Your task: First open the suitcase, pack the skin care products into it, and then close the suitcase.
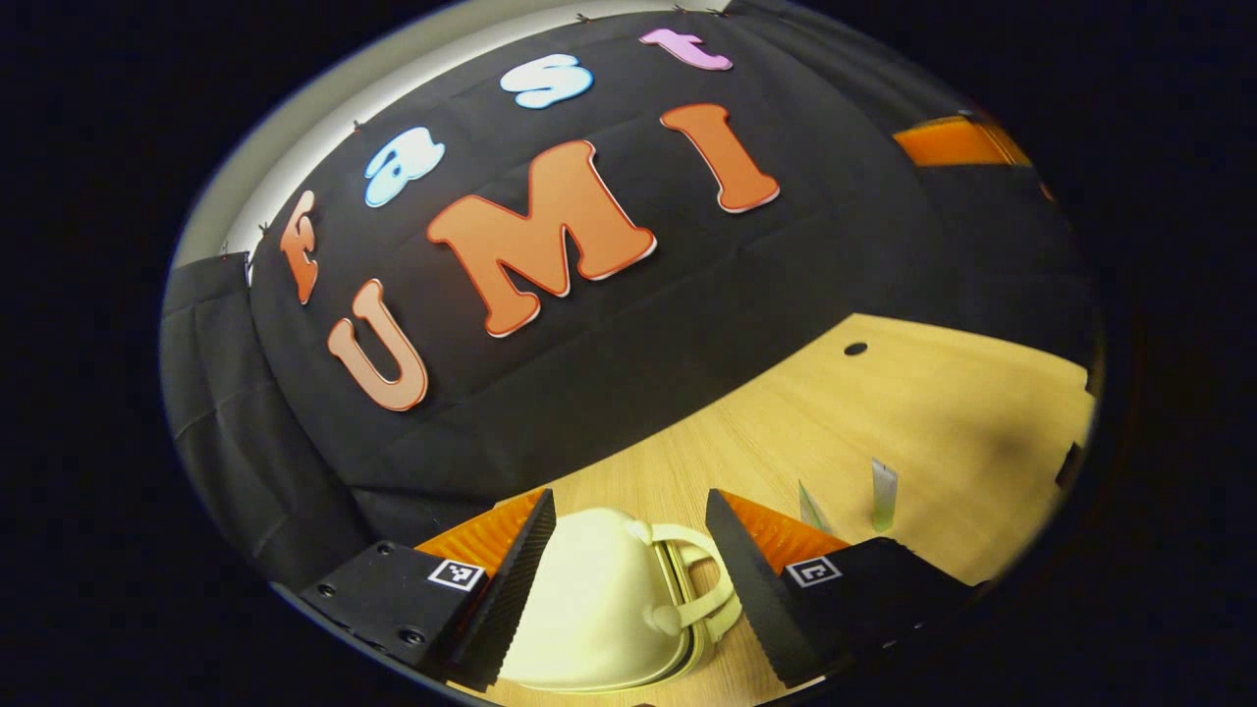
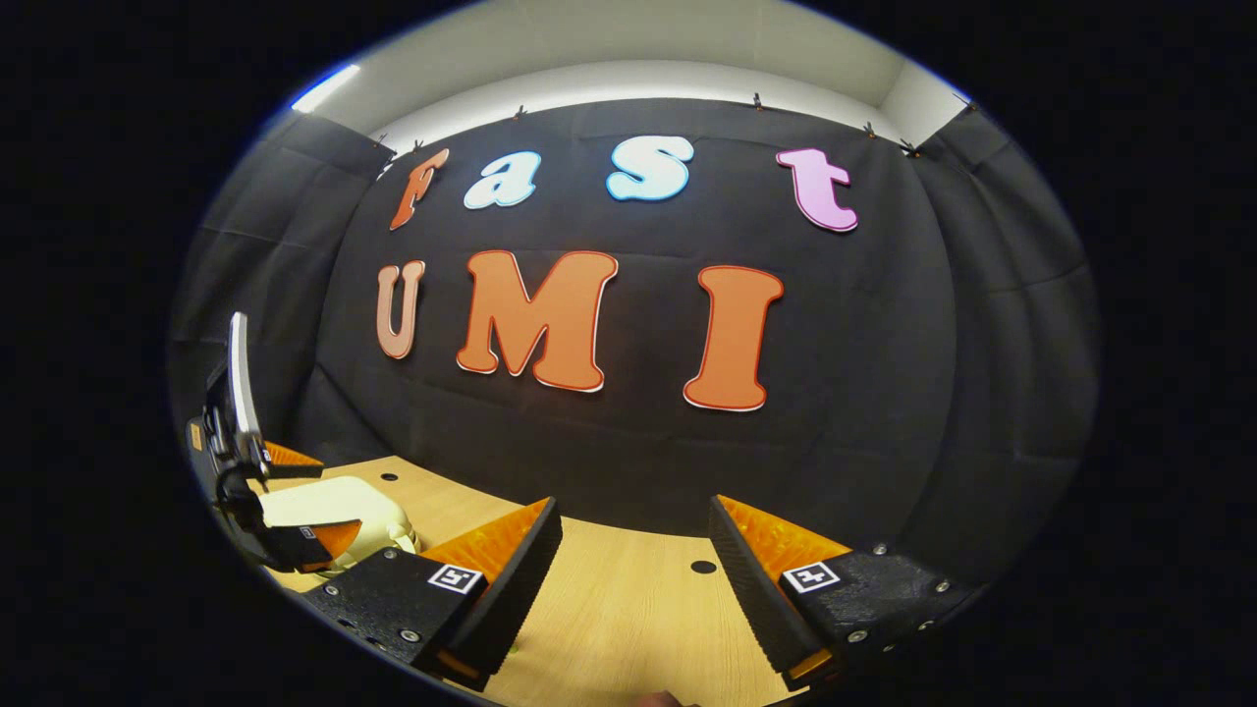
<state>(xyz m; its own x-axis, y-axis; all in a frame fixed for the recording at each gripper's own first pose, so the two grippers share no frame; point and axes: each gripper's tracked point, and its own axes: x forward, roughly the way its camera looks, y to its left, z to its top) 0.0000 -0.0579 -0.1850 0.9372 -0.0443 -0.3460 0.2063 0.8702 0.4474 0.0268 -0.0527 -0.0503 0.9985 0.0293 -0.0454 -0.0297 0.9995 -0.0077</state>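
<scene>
A small cream suitcase [image 1: 604,604] lies shut on the wooden table, its handle [image 1: 702,579] toward the right. My left gripper [image 1: 628,565] is open and hangs over it, one finger on each side, apart from the shell. Two skin care tubes stand just right of it: a thin one [image 1: 812,509] and a pale green one [image 1: 884,494]. In the right gripper view my right gripper [image 2: 633,570] is open above bare table with nothing between its fingers. The suitcase [image 2: 339,511] and the left gripper [image 2: 285,501] appear far to its left.
The wooden table [image 1: 884,412] has small dark holes [image 1: 855,349], [image 2: 703,567]. Black cloth walls the back and sides. An orange object [image 1: 957,140] sits high at the right edge of the left gripper view.
</scene>
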